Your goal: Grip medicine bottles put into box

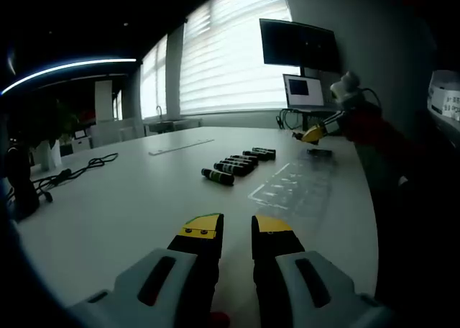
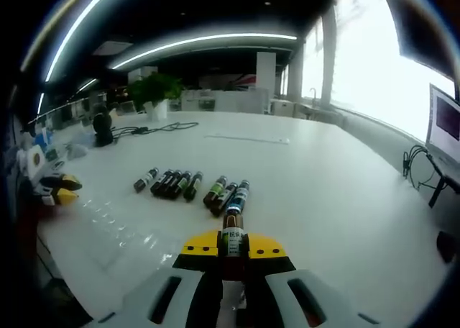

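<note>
Several small dark medicine bottles (image 1: 237, 164) lie in a row mid-table, also seen as the bottle row (image 2: 190, 184) ahead of my right gripper. My right gripper (image 2: 232, 245) is shut on one brown bottle (image 2: 232, 236) with a white label, held just above the table. A clear plastic box tray (image 1: 295, 188) lies flat to the right of the row; the same tray (image 2: 122, 231) shows faintly at lower left. My left gripper (image 1: 236, 227) hovers low over the table, its jaws a little apart with nothing between them. The right gripper (image 1: 314, 134) reaches in beyond the tray.
A white table (image 1: 129, 206) curves to an edge at the right. A black cable (image 1: 79, 171) lies far left, a long flat strip (image 1: 180, 147) at the back. A monitor (image 1: 298, 46) and laptop (image 1: 303, 92) stand by the window. A potted plant (image 2: 154, 94) stands on the far side.
</note>
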Tool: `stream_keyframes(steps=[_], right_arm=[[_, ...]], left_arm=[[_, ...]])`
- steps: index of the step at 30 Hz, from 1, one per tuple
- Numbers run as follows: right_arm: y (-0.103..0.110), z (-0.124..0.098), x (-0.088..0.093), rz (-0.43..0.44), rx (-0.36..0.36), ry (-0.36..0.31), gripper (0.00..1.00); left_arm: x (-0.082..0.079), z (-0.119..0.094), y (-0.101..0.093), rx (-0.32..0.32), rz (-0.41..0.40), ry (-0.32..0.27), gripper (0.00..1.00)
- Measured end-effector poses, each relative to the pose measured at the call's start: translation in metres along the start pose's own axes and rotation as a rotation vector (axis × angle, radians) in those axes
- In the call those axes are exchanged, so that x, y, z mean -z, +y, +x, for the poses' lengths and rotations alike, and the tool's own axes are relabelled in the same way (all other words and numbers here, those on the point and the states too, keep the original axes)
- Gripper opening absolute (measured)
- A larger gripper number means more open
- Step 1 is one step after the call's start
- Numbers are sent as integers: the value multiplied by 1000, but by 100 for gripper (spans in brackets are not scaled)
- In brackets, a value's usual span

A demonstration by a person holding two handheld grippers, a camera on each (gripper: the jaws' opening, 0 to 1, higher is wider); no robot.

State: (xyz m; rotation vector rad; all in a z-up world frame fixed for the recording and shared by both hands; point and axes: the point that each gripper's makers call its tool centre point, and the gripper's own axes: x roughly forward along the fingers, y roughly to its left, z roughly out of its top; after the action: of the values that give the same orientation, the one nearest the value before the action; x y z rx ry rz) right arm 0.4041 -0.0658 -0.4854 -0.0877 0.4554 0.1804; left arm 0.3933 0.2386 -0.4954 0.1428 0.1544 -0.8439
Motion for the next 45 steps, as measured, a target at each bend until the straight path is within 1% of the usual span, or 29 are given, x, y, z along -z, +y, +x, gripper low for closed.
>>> stream_keyframes(steps=[5,10,23,30,35,43,45], right_arm=[[2,-5,7,7,3,9,7],[2,-11,13,-10,22,24,7],[6,-15,25,4,28,63,7],[5,-19,34,-15,59,88,7],[6,-17,36,2,51,96,7],[8,-17,39,-2,63,113,8],[9,-17,40,-17,64,113,8]], left_arm=[[0,0,0,-1,2,0,10],[0,0,0,-1,2,1,10],[1,1,-2,-1,13,4,10],[1,1,-3,1,17,8,10],[1,1,-3,2,18,7,10],[2,0,-3,2,20,9,10],[2,0,-3,2,19,9,10]])
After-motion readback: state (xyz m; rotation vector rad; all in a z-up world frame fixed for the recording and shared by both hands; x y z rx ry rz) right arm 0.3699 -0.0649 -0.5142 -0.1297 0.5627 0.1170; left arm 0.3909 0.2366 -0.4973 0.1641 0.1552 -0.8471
